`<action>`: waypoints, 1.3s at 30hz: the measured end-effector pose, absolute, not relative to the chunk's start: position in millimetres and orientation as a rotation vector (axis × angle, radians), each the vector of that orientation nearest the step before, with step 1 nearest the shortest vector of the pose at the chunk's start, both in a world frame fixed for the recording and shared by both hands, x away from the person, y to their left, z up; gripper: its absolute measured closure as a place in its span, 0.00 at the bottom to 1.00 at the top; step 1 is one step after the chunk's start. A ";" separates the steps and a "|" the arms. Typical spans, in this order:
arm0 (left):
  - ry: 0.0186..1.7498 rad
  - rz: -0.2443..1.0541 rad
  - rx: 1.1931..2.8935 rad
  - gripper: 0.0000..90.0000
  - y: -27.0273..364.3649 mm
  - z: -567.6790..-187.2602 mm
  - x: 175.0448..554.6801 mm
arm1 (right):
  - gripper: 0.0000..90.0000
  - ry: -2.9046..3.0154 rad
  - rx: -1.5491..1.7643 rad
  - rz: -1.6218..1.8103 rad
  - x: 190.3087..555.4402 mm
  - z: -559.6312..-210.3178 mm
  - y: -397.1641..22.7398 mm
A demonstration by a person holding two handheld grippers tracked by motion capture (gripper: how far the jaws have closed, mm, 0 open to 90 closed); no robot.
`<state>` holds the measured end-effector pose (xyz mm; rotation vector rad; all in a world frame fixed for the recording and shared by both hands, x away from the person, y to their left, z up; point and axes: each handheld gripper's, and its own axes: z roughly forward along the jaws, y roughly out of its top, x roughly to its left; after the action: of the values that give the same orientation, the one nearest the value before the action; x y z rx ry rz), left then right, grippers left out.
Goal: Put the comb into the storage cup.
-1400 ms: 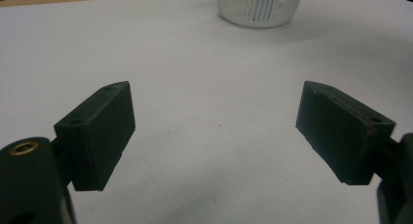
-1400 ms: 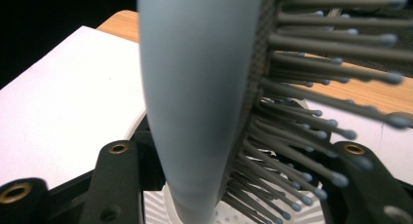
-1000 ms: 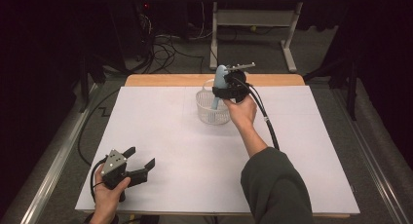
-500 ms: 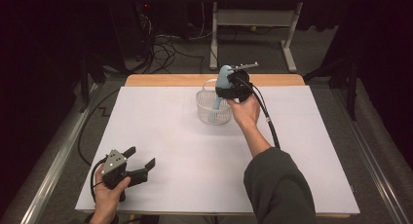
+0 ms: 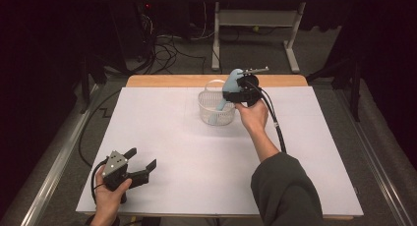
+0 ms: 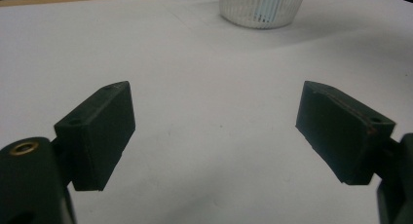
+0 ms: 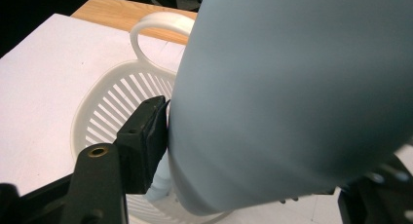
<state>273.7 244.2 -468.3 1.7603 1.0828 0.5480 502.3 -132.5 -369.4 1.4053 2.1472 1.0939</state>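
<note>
Over the far middle of the table (image 5: 162, 132), the right gripper (image 5: 235, 92) holds a pale blue spoon-like utensil (image 5: 227, 88) with its handle dipping into the white slatted basket (image 5: 210, 108); its jaws have just been opening, and the utensil is between them, one pad at its side, so this looks like the release step. Near the front edge, the left gripper (image 5: 141, 163) rests with jaws spread and empty. Next, I judge, the right hand must lift clear without tipping the basket.
</note>
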 end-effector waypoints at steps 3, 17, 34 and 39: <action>1.084 0.556 1.759 0.17 244.1 -468.3 273.6 | 0.40 2.149 1.411 1.093 502.6 -370.8 -133.6; 1.090 0.562 1.759 0.17 244.6 -468.1 273.5 | 0.27 2.159 1.421 1.037 505.8 -375.4 -133.4; 1.091 0.566 1.760 0.17 245.2 -468.1 273.7 | 0.19 2.167 1.439 0.983 504.2 -376.8 -137.9; 1.092 0.566 1.761 0.17 245.1 -468.2 273.7 | 0.19 2.167 1.445 0.995 503.6 -375.2 -139.4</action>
<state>273.7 245.1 -468.2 1.7612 1.0920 0.5657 503.6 -139.4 -375.2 1.4449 2.1675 0.9947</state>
